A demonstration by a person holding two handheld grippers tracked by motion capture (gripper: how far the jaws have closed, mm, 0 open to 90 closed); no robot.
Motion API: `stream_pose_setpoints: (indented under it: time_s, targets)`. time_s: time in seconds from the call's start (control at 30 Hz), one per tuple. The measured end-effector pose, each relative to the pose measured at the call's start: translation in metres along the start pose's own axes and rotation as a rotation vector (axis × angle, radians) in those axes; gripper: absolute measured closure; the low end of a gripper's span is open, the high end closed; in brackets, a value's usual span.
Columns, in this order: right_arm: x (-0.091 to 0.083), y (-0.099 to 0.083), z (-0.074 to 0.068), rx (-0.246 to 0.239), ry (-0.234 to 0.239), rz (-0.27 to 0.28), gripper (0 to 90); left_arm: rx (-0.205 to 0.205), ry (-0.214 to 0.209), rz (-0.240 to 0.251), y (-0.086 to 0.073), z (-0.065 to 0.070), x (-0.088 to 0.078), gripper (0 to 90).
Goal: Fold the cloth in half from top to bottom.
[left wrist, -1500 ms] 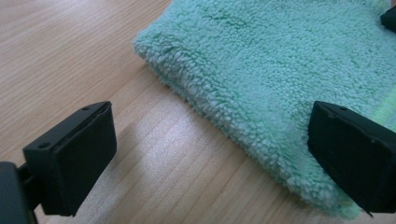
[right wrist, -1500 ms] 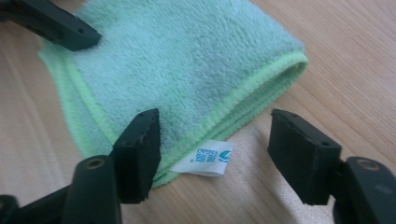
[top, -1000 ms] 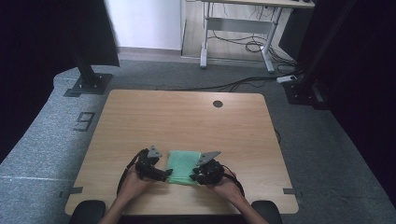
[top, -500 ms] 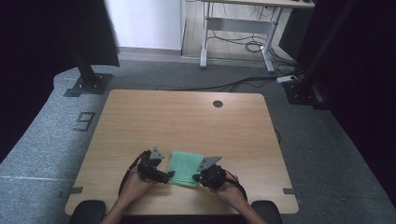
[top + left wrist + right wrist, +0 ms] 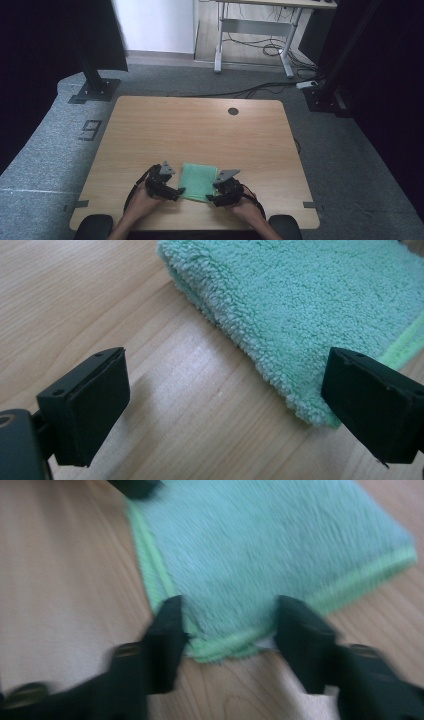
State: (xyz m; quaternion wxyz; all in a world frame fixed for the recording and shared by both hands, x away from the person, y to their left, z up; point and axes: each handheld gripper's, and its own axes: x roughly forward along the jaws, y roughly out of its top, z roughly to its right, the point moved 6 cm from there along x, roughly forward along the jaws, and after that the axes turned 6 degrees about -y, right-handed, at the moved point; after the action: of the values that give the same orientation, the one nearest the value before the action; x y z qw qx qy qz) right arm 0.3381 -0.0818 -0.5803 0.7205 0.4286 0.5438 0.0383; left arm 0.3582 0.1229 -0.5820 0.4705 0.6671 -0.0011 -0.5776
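Green towel (image 5: pixel 198 181) lies folded on the counter (image 5: pixel 200 130); my left tongs (image 5: pixel 225 395) gape wide, right tongs (image 5: pixel 227 622) straddle its corner, unclosed. I'd pinch both layers squarely.

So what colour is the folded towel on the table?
Mint green, with a brighter green edge strip; the towel shows best in the left gripper view.

Light wooden surface (image 5: pixel 200 125) with rounded corners and a small dark round hole (image 5: pixel 233 111) near the far edge. Grey carpet floor (image 5: pixel 345 150) all around, marked with a dark number (image 5: pixel 90 130) to the left. Black curtains (image 5: pixel 395 75) at right and far left. White wall (image 5: pixel 155 25) at far centre. Second desk with pale metal legs (image 5: pixel 250 30) beyond, loose cables (image 5: pixel 265 50) beneath. Black stand bases (image 5: pixel 92 90) on the floor, left and right
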Motion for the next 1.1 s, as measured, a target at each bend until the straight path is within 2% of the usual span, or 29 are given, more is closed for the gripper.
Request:
stream_pose_setpoints:
  time_s: [0.1,0.3,0.37,0.57,0.7,1.1]
  targets:
    - [0.003,-0.003,0.001,0.022,0.001,0.009,38.6,0.006,0.011,-0.012,-0.001,0.001,0.003,6.2]
    - [0.004,-0.001,0.006,0.031,-0.009,0.009,44.6,0.011,0.025,-0.016,0.003,-0.004,0.009,3.9]
    - [0.005,0.0,0.012,0.045,-0.016,0.017,47.1,0.002,0.029,-0.009,0.007,-0.007,0.012,3.2]
    - [0.01,0.004,0.028,0.056,-0.034,0.02,47.1,0.007,0.054,-0.002,0.019,-0.017,0.019,3.0]
    - [0.015,0.008,0.044,0.079,-0.055,0.024,47.1,-0.001,0.063,0.007,0.027,-0.025,0.025,2.8]
    - [0.023,0.015,0.068,0.11,-0.085,0.027,47.1,-0.016,0.101,0.033,0.043,-0.046,0.036,0.8]
